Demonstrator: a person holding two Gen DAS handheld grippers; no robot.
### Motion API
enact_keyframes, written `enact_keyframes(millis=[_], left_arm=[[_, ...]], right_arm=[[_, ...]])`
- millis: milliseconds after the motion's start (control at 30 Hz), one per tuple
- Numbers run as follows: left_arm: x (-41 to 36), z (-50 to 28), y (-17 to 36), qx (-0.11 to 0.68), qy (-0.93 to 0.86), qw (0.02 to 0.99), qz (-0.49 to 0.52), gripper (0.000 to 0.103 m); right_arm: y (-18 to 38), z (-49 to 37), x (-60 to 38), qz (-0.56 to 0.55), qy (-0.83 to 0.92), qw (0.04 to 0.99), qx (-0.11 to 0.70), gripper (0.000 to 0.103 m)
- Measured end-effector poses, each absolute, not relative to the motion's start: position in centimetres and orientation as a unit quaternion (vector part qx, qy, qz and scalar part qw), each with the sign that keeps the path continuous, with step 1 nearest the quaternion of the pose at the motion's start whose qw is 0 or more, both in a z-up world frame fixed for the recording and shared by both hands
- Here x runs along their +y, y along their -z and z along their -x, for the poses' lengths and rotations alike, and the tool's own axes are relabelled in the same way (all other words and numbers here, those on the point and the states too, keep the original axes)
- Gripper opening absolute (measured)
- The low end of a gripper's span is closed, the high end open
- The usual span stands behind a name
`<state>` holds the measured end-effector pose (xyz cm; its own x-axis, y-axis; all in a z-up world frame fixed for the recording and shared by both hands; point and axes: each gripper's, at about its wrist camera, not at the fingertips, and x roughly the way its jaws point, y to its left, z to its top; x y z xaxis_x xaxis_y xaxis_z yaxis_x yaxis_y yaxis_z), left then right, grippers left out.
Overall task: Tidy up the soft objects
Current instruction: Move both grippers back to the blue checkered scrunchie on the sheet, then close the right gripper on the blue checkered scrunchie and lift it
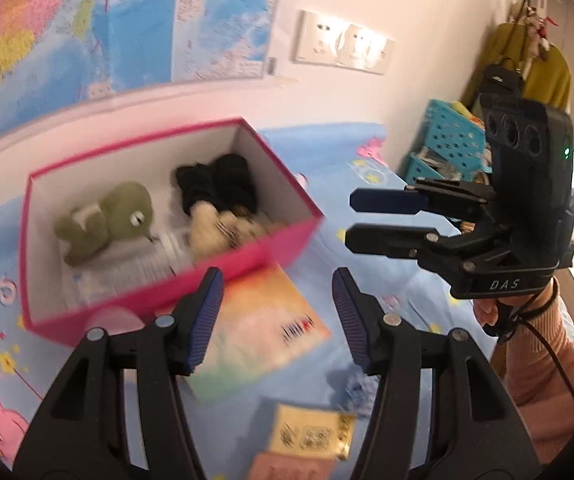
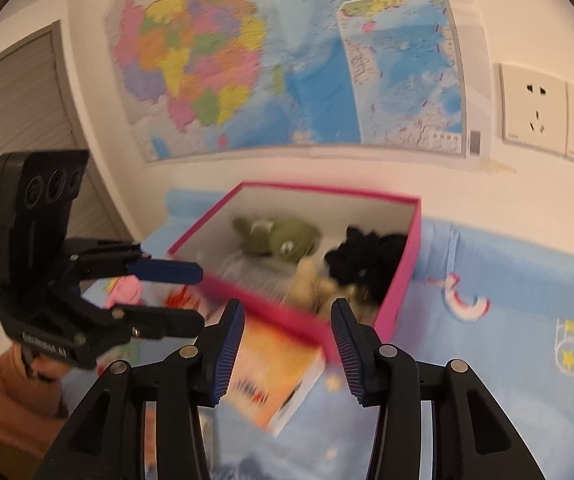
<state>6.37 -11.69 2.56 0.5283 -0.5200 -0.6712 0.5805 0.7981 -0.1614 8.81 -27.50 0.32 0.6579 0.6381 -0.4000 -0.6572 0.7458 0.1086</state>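
Left wrist view: both grippers hang parted and empty-handed before a pink box of soft toys on a blue cartoon-print sheet.

The left gripper [image 1: 277,316] stands partly open with nothing between its blue pads; the right gripper [image 1: 349,218], also partly open and empty, hovers to the right of the pink box [image 1: 167,284]. Inside the box lie a green plush toy [image 1: 107,220], a black fluffy toy [image 1: 217,182] and a cream plush toy [image 1: 217,230], the cream one touching the black. A colourful book [image 1: 263,328] lies just in front of the box on the sheet [image 1: 367,152]. A map [image 2: 287,60] hangs on the wall behind.
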Motion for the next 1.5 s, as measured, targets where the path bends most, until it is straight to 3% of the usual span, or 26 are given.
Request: enact_keyframes(millis=[400, 867, 933, 1100, 1233, 1500], left_arm=[[-12.2, -1.2, 3.4, 0.421, 0.351, 0.836, -0.032, 0.058], [-12.8, 0.3, 5.4, 0.446, 0.363, 0.817, -0.029, 0.058], [-13.2, 0.5, 5.5, 0.447, 0.365, 0.816, -0.033, 0.058], [-14.0, 0.5, 5.9, 0.452, 0.367, 0.812, -0.043, 0.058], [-14.4, 0.5, 6.1, 0.456, 0.364, 0.811, -0.047, 0.058], [-14.9, 0.4, 6.3, 0.458, 0.365, 0.809, -0.052, 0.058]], right_arm=[[10.1, -4.6, -28.5, 0.025, -0.339, 0.877, 0.339, 0.047], [12.4, -4.1, -29.2, -0.002, -0.327, 0.873, 0.363, 0.046], [12.4, -4.0, -29.3, -0.003, -0.325, 0.874, 0.361, 0.044], [12.3, -3.8, -29.0, 0.006, -0.322, 0.877, 0.357, 0.021], [12.0, -3.7, -29.3, -0.001, -0.326, 0.879, 0.349, 0.015], [10.5, -3.0, -29.9, -0.009, -0.329, 0.886, 0.327, 0.014]])
